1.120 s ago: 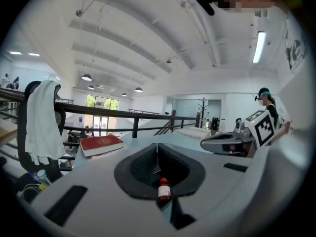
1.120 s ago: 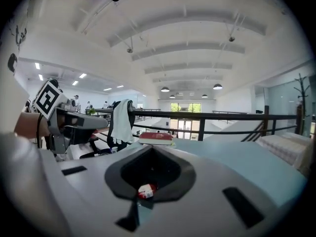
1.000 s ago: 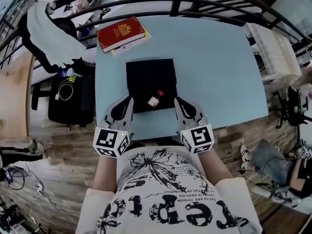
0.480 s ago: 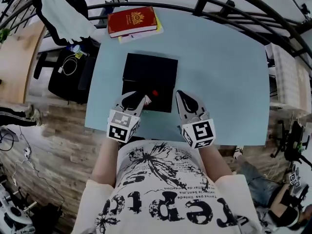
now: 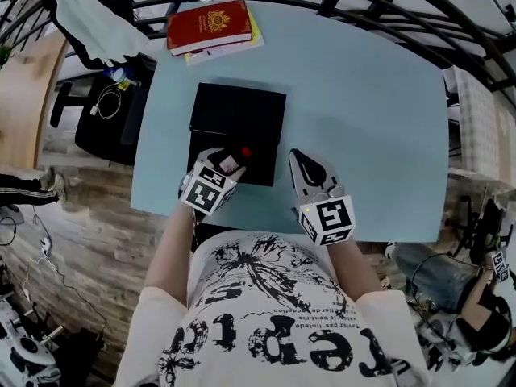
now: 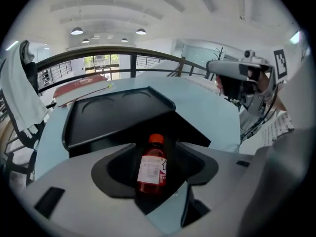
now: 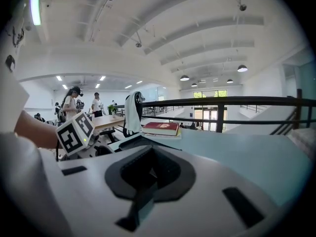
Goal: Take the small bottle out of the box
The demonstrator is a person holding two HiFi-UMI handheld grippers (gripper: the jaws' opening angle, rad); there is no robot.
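**Small bottle at the near end of the open box**

I see the small bottle (image 6: pixel 152 164): red liquid, red cap, white label, its cap pointing toward the lid. It sits at the near end of the black box (image 5: pixel 238 113); I cannot tell whether it rests on the base. The box lies open on the near-left part of the table (image 5: pixel 363 119), lid on the far side.
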